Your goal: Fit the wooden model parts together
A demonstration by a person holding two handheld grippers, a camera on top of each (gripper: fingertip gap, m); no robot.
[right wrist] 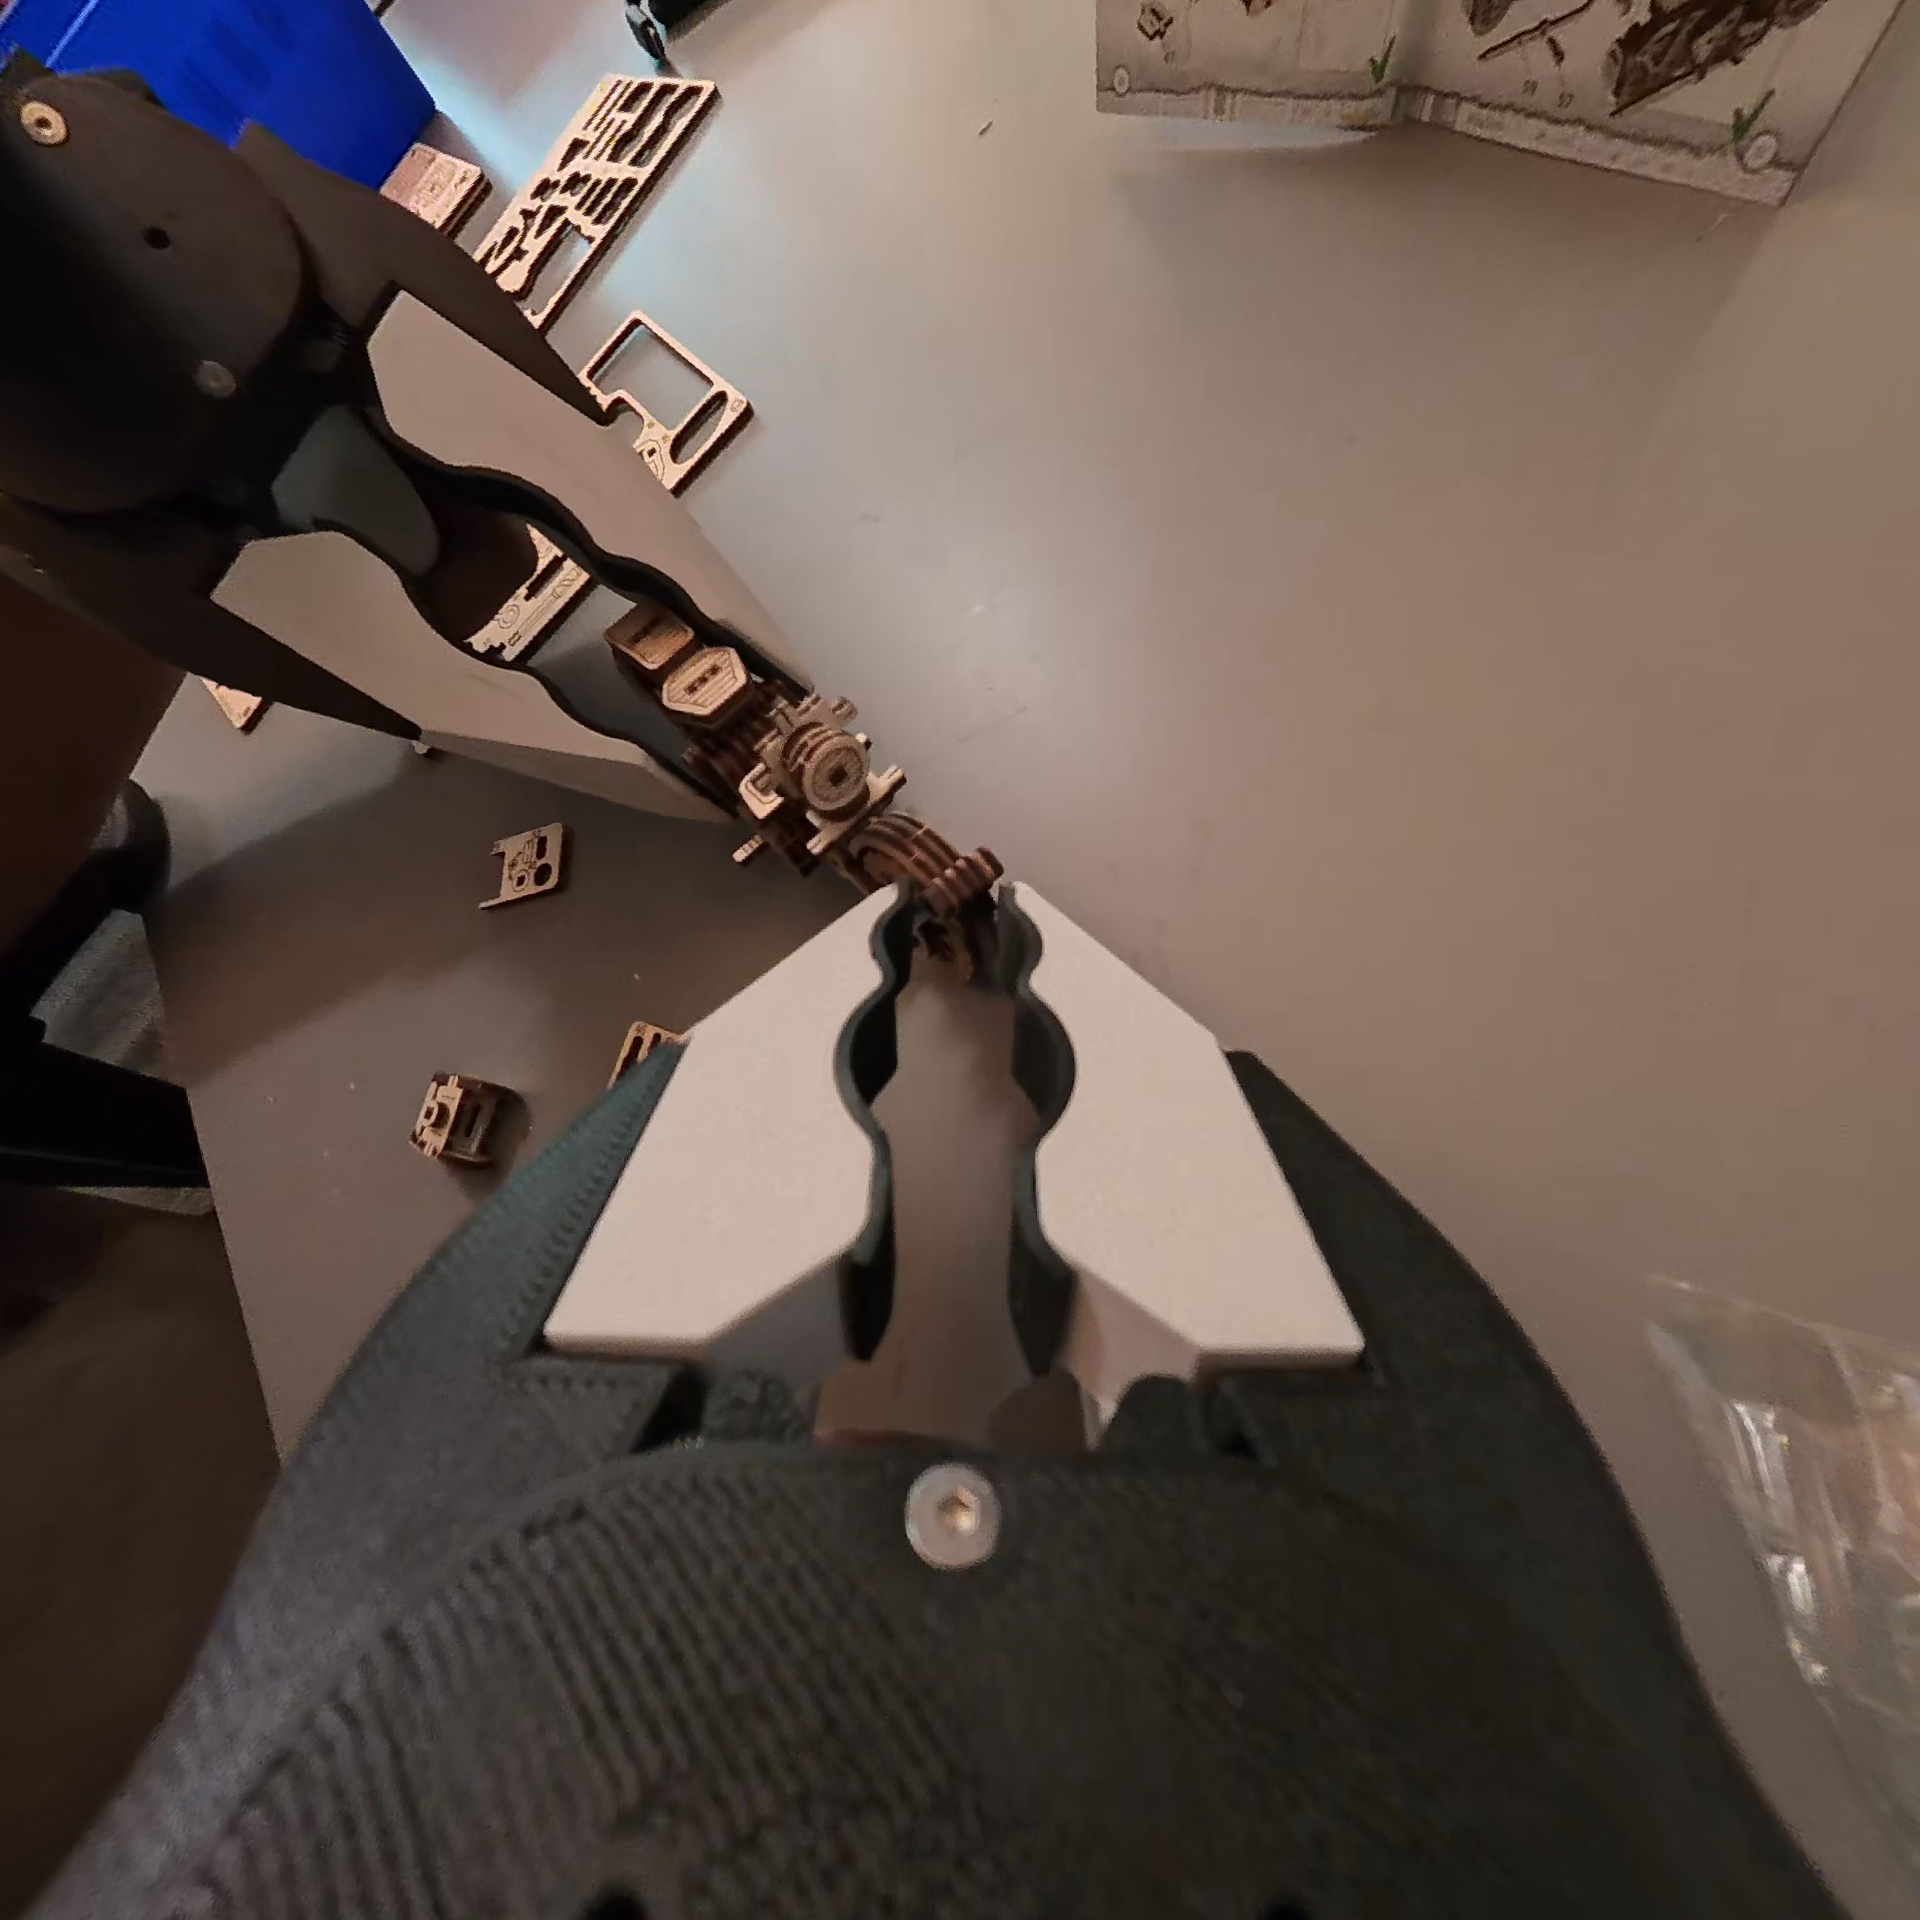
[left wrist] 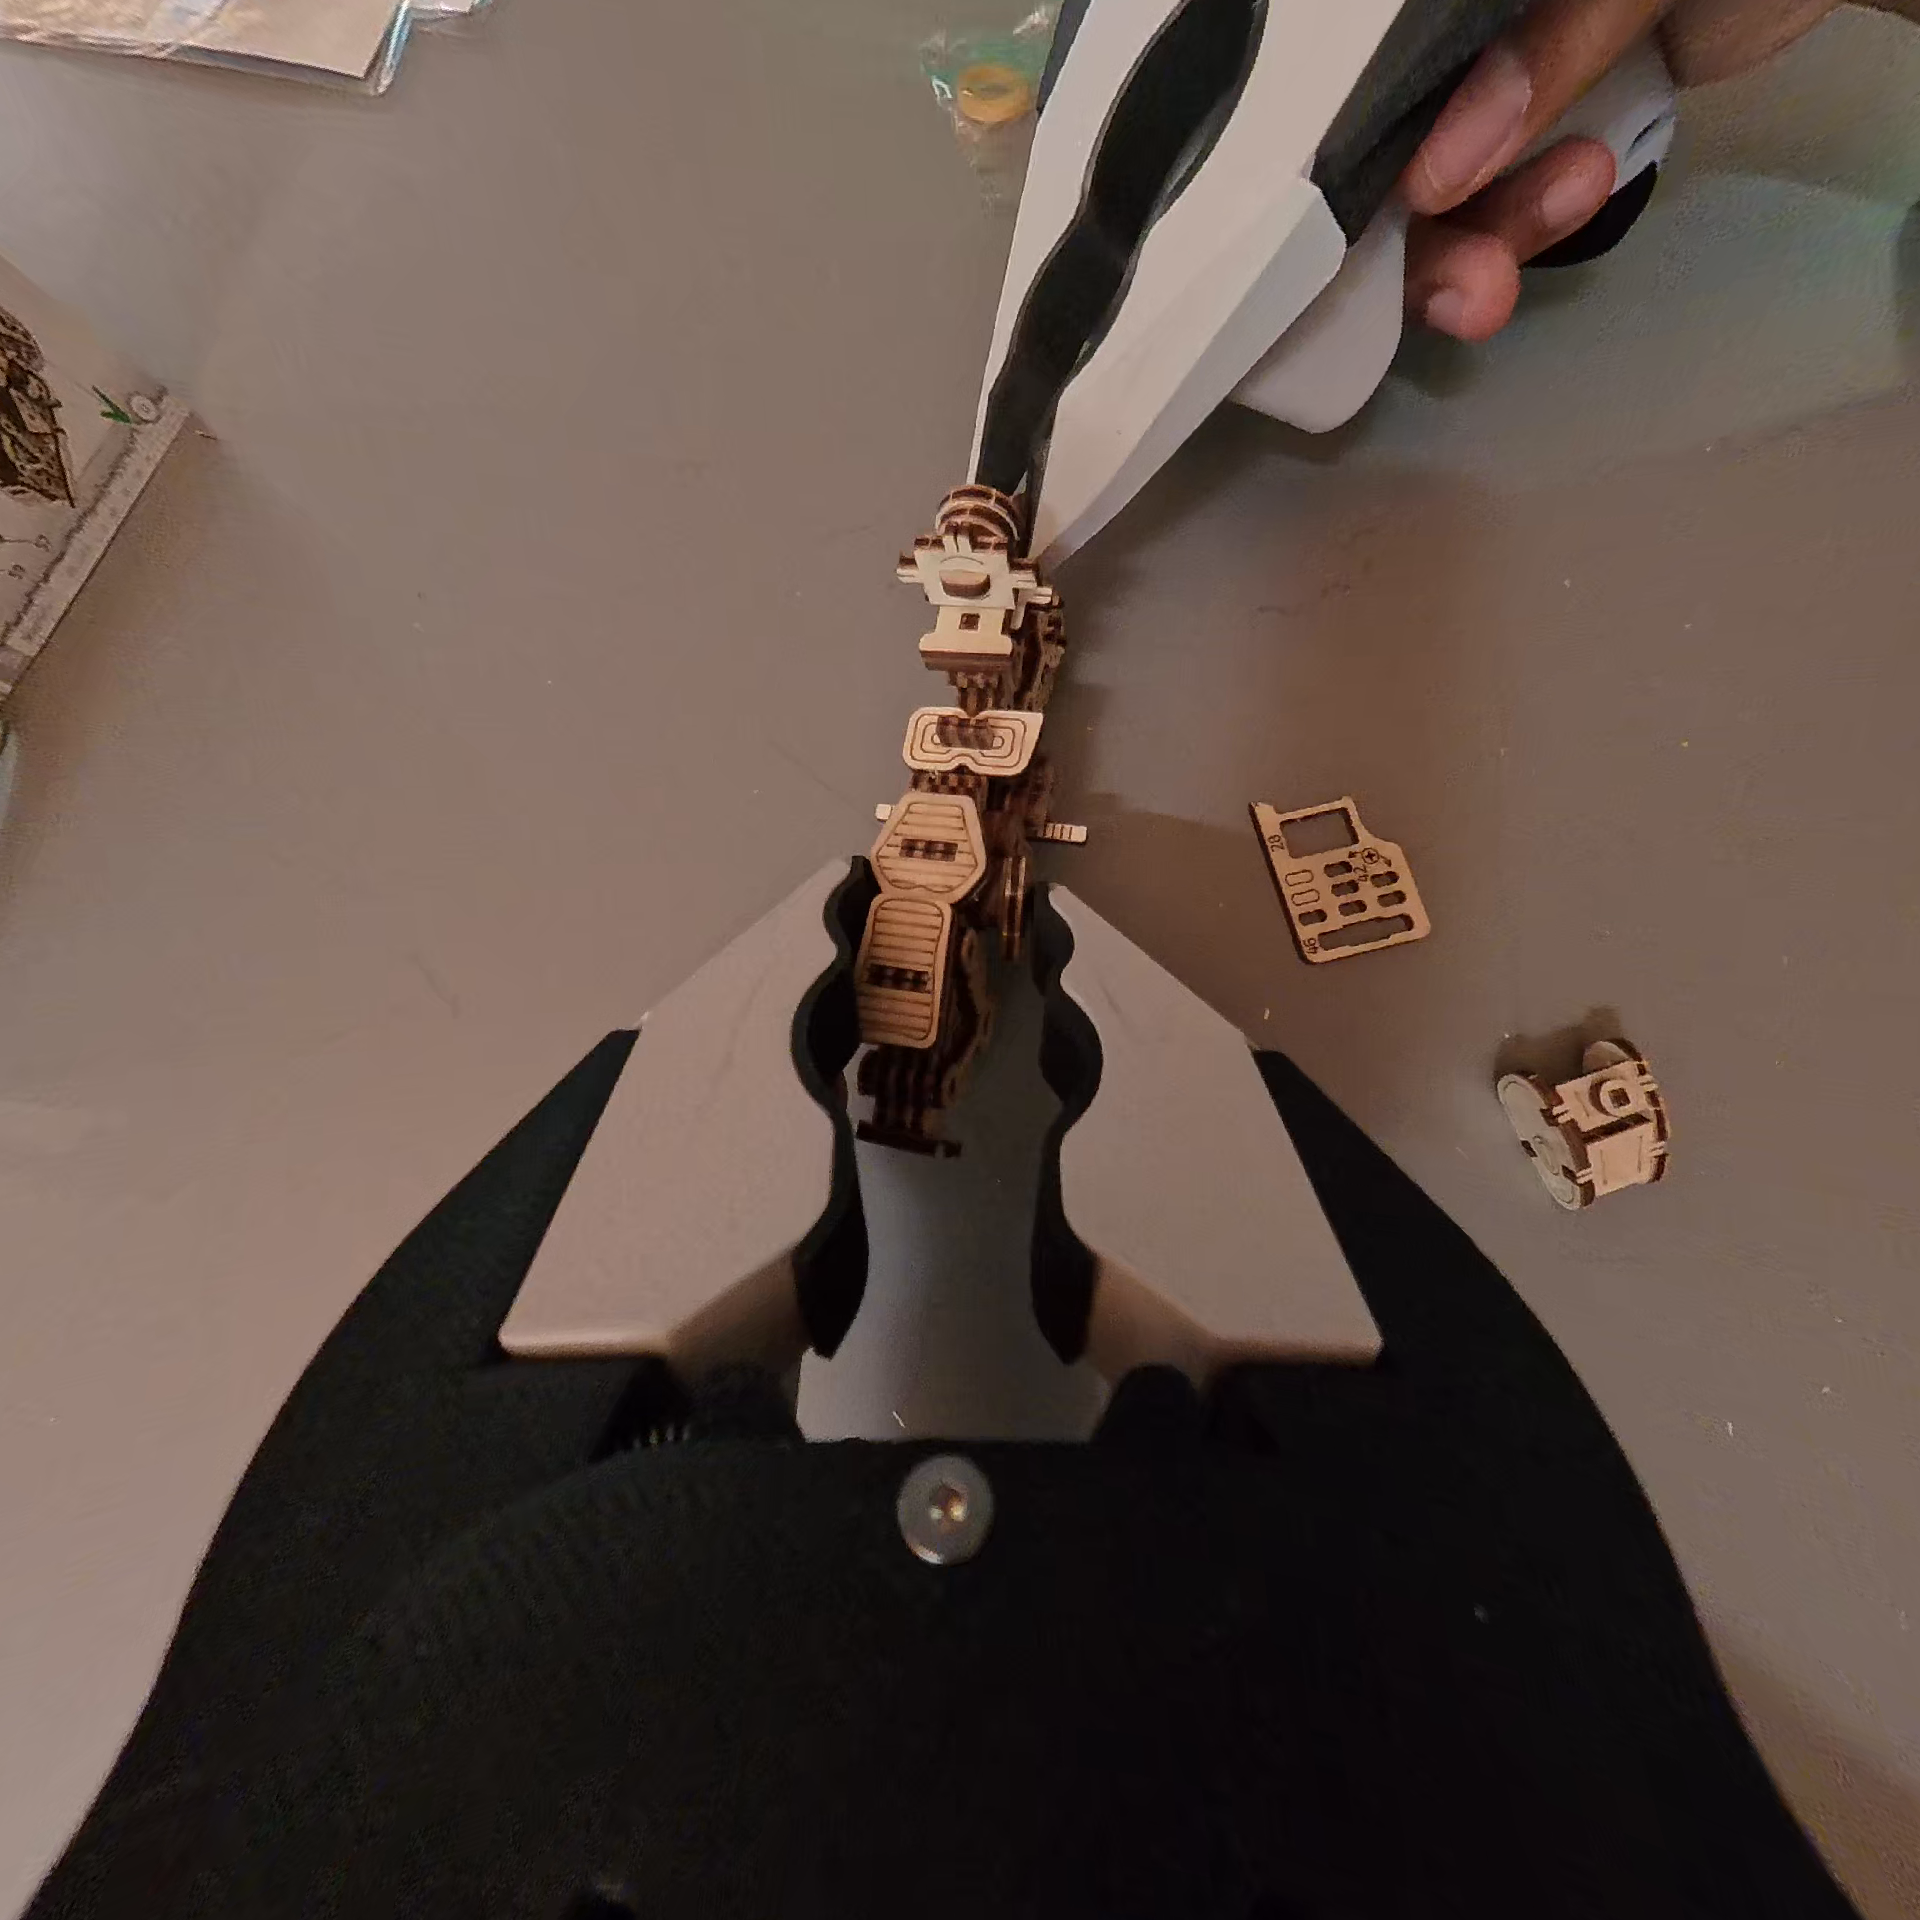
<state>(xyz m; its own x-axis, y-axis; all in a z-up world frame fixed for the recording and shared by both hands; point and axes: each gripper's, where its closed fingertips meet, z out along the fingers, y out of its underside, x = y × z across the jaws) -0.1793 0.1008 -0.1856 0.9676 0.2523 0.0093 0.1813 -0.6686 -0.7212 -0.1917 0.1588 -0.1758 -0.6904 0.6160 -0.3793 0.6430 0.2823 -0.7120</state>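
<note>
A long, layered wooden model (left wrist: 961, 727) is held above the grey table (left wrist: 468, 623) between both grippers. My left gripper (left wrist: 951, 894) is shut on its rear end, where two engraved plates sit on top. My right gripper (left wrist: 1013, 509) comes in from the upper right, held by a hand (left wrist: 1496, 177), and is shut on the model's far tip. In the right wrist view my right gripper (right wrist: 948, 909) clamps the curved layered tip, the model (right wrist: 831, 774) runs up and left, and the left gripper (right wrist: 758, 743) grips its other end.
A flat cut-out piece (left wrist: 1340, 894) and a small assembled block (left wrist: 1584, 1127) lie on the table to the right. Punched-out wooden sheets (right wrist: 613, 187), a frame (right wrist: 675, 416), an instruction booklet (right wrist: 1455, 94), a plastic bag (right wrist: 1787, 1475) and a blue box (right wrist: 208, 62) lie around. From the left gripper's tips to the flat cut-out piece (left wrist: 1340, 894) is close to 7 cm.
</note>
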